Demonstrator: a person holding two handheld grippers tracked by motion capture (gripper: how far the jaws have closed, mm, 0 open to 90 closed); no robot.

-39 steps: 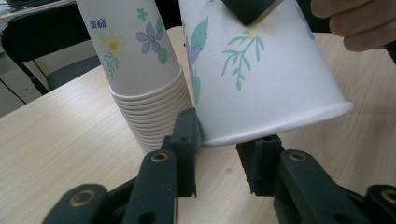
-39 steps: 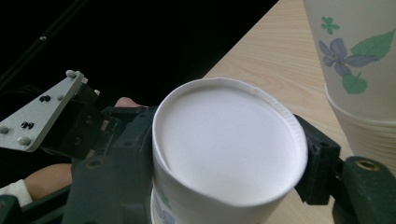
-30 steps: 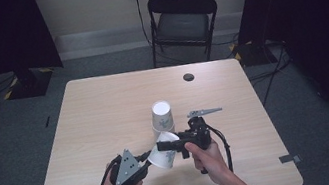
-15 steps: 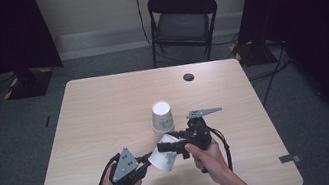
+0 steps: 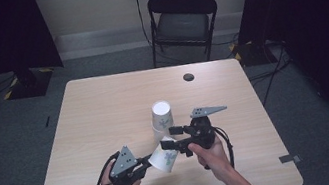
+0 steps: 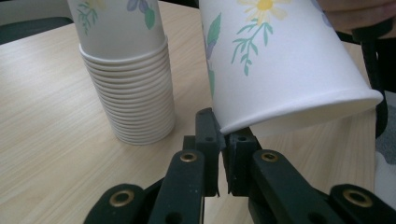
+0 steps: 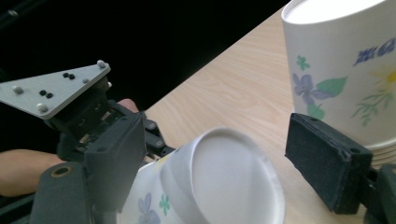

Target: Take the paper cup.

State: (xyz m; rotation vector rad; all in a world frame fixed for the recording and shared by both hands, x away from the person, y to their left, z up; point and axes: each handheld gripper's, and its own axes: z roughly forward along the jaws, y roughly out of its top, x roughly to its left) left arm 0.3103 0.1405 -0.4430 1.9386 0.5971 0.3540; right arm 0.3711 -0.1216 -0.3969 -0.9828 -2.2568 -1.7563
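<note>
We've got the loose paper cup (image 5: 164,157) tipped on its side just in front of the cup stack (image 5: 162,120) on the desk (image 5: 105,112). Left tongs (image 6: 223,151) are pinched tight on the cup's rim. Right tongs (image 7: 205,158) have just been opening; their jaws now stand wide on either side of the cup's base, pads off it.
</note>
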